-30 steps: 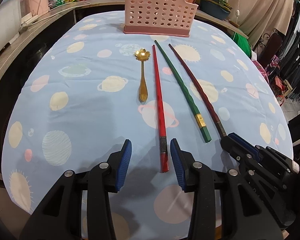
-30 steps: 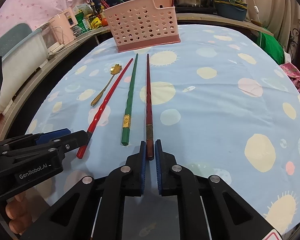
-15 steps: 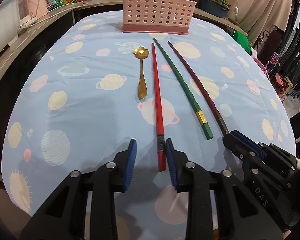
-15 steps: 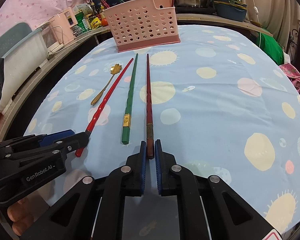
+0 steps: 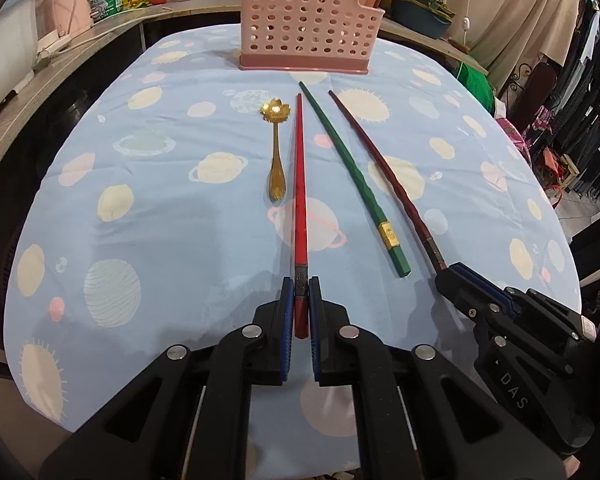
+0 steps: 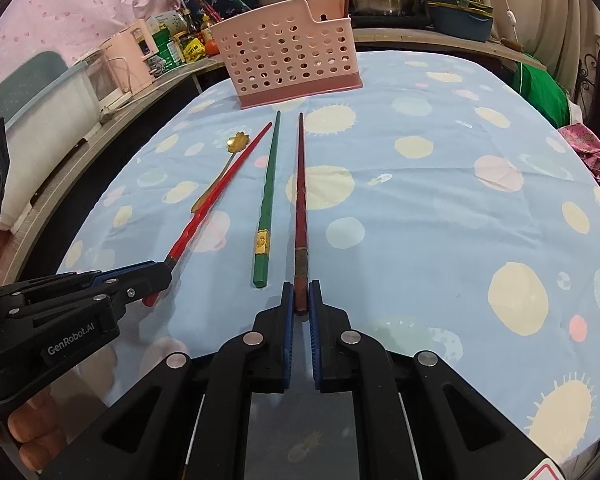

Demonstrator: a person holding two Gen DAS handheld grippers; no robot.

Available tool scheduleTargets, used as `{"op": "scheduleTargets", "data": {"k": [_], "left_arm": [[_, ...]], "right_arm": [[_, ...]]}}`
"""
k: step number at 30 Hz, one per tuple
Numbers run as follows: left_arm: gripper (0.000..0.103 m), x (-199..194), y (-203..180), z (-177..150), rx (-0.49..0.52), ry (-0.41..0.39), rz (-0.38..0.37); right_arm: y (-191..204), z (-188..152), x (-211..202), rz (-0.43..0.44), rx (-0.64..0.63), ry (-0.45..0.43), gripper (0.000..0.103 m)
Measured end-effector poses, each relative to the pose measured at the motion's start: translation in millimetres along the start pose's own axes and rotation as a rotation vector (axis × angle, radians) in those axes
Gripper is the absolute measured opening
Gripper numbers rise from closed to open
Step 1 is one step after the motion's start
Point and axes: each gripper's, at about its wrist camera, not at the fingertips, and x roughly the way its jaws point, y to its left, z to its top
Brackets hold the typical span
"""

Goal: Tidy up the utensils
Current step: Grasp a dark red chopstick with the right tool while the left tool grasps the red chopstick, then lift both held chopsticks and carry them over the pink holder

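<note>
Utensils lie in a row on the desk (image 5: 100, 168) in front of us: a gold spoon (image 5: 277, 152), a red chopstick (image 5: 300, 200), a green chopstick (image 5: 352, 172) and a dark maroon chopstick (image 6: 301, 200), all with their long axes running away from us toward the pink perforated holder (image 5: 308, 20) at the far edge. Our left gripper (image 5: 299, 300) has just been closing its jaws, and they now clench the near end of the red chopstick, which sits straight between the blue pads. Our right gripper (image 6: 300, 300) has its jaws clamped on the near butt of the dark maroon chopstick. The green chopstick lies between the two gripped ones, untouched, and the spoon rests just beside the red one on its far left, also free. Each held stick points directly ahead along its gripper's own line, tip toward the holder, so we judge the coming move to be a lift and a carry forward, then tipping each stick upright to drop it in. With only the butt ends held, the long free lengths may droop or swing, so we would raise them gently.
</note>
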Motion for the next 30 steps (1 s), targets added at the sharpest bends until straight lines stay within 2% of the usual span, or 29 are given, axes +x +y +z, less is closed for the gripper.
{"op": "scheduleTargets", "data": {"k": [9,14,30], "left_arm": [[0.007,-32.4,2.5,16.5,-0.028,-0.062,-0.036],[0.007,-55.5,4.0,33.6,-0.036,-0.126,-0.044],[0.007,-105.1,11.5,124.2,-0.049,-0.345,-0.004]], "right_arm": [[-1.9,26.3,-35.7,0.015,0.016,-0.102,0.007],[-6.6,51.1,-58.3,0.018,0.031,-0.173,0.007],[-11.2,149.4,-98.6,0.021,0.012,-0.384,0.007]]}}
